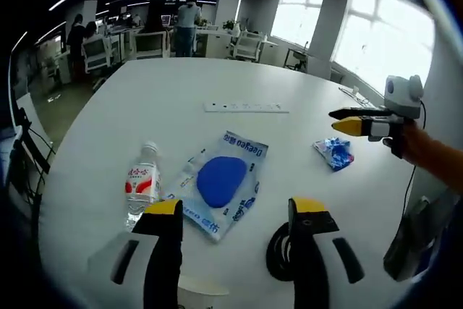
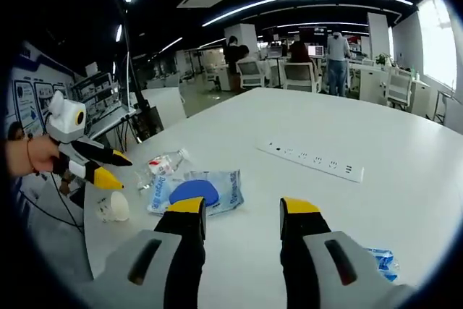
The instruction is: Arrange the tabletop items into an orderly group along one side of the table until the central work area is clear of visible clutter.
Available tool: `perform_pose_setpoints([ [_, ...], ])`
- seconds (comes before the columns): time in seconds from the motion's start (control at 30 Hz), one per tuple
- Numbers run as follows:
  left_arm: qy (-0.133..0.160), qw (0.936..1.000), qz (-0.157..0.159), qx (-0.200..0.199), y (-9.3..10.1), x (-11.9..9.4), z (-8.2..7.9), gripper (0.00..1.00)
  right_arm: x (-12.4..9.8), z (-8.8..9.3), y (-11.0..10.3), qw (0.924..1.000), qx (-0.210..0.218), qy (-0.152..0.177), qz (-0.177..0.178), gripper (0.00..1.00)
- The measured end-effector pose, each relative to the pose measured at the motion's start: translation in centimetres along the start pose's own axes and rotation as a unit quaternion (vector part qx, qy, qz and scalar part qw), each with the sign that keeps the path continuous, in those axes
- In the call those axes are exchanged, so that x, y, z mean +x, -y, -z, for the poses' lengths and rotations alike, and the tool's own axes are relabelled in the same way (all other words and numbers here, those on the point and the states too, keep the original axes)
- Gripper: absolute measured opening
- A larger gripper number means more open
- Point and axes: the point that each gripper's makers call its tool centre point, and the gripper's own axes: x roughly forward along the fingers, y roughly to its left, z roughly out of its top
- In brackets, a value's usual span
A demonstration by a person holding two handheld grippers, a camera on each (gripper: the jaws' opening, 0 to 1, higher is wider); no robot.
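Observation:
On the white table (image 1: 145, 99), a clear water bottle (image 1: 142, 186) with a red-and-white label lies beside a blue-printed pouch (image 1: 221, 179) with a blue pad inside. My left gripper (image 1: 235, 208) hovers open just short of both. A black ring (image 1: 278, 255) lies by its right jaw. A small blue-white wrapper (image 1: 334, 153) sits to the right, below my right gripper (image 1: 347, 121), which comes in from the right. In the right gripper view my right gripper (image 2: 243, 208) is open over bare table, with the pouch (image 2: 195, 192), the bottle (image 2: 163, 164), a crumpled white lump (image 2: 113, 208), the wrapper (image 2: 380, 262) and the left gripper (image 2: 116, 169) around it.
A white power strip (image 1: 246, 107) lies across the middle of the table, seen too in the right gripper view (image 2: 312, 158). A grey bag (image 1: 409, 244) hangs off the right edge. Office desks, chairs and standing people (image 1: 188, 23) are beyond the far end.

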Motion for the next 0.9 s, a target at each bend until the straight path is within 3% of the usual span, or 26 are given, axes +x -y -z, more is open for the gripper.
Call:
perform_pose_setpoints([
  [0.9,-0.034,0.9971,-0.036,-0.057,-2.4,3.1,2.5,0.50,7.0,1.8,-0.5,0.9979,-0.008,-0.037,-0.052,0.37],
])
